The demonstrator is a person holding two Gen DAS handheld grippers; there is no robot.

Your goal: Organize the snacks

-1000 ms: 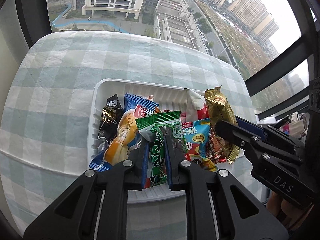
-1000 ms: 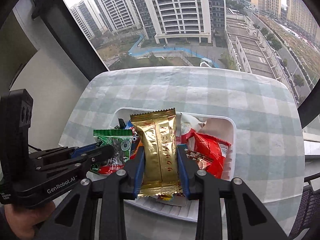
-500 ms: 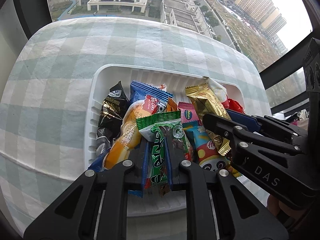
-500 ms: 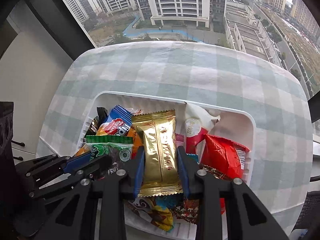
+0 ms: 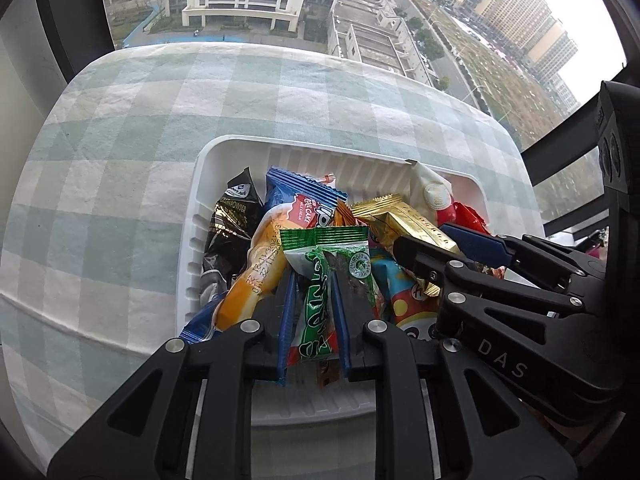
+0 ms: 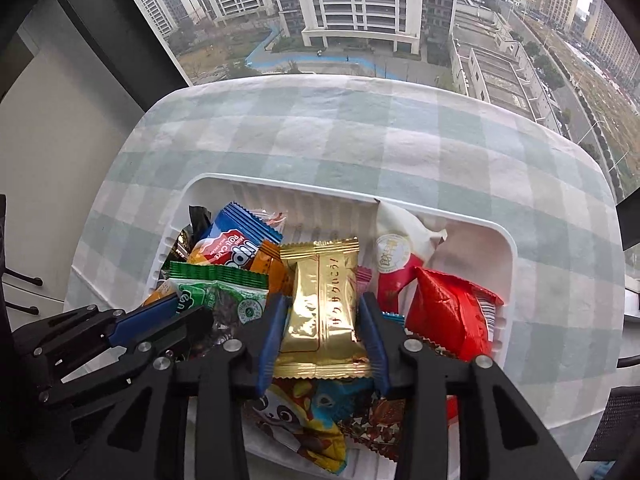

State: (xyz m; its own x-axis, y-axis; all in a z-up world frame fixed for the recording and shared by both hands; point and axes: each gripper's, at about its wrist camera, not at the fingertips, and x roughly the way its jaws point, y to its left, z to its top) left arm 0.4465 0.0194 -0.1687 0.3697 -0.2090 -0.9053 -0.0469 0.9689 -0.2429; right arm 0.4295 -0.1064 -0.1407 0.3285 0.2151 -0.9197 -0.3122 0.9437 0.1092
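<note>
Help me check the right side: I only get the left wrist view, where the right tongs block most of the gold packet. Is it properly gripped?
Observer: Yes. In the right wrist view the gold packet sits between both blue pads of the right tongs, clamped at its two long edges.
Operator: What lies under it, if I let go?
Observer: A panda-print packet and a mushroom-print wrapper, at the near end of the white tray.
</note>
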